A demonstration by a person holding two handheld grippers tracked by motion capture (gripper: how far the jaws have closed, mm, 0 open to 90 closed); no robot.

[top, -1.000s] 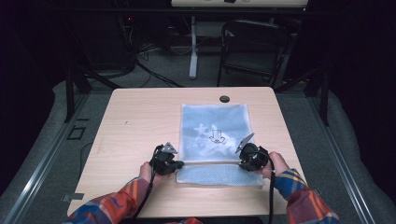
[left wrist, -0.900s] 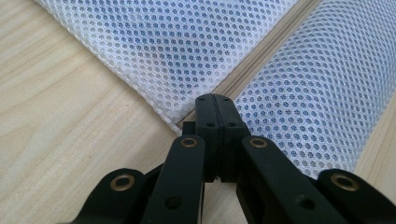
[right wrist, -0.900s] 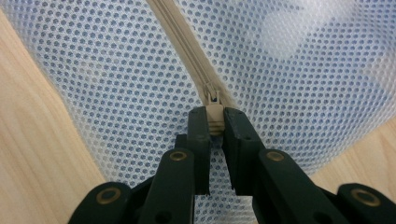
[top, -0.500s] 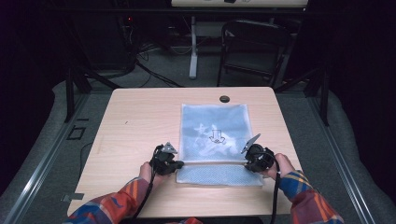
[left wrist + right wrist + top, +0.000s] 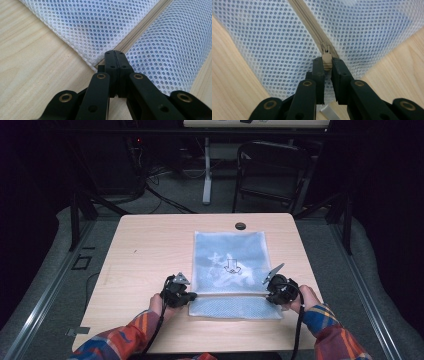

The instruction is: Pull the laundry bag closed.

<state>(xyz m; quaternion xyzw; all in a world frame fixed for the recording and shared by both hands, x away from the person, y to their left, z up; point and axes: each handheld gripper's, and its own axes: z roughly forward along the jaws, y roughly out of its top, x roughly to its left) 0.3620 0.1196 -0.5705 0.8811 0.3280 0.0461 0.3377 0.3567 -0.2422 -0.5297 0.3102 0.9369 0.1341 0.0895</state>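
A white mesh laundry bag (image 5: 229, 270) is seen lying flat on the wooden tabletop (image 5: 150, 245), its near portion crossed by a beige zipper (image 5: 231, 294) whose long axis runs from side to side between the two hands. The left claw (image 5: 114, 53) is shown pressed shut on the bag's corner at the zipper's left end, where the fabric is pinned against the tabletop. At the opposite end, the right claw (image 5: 327, 62) is closed narrowly on the beige zipper pull (image 5: 327, 61), which is gripped between the pads. The slider is thus held near the bag's right edge, and the whole track is stretched leftward from it toward the anchoring left claw. Any travel of the pull would, by this reading, have to be made along that line, the right hand being the one placed to draw it.
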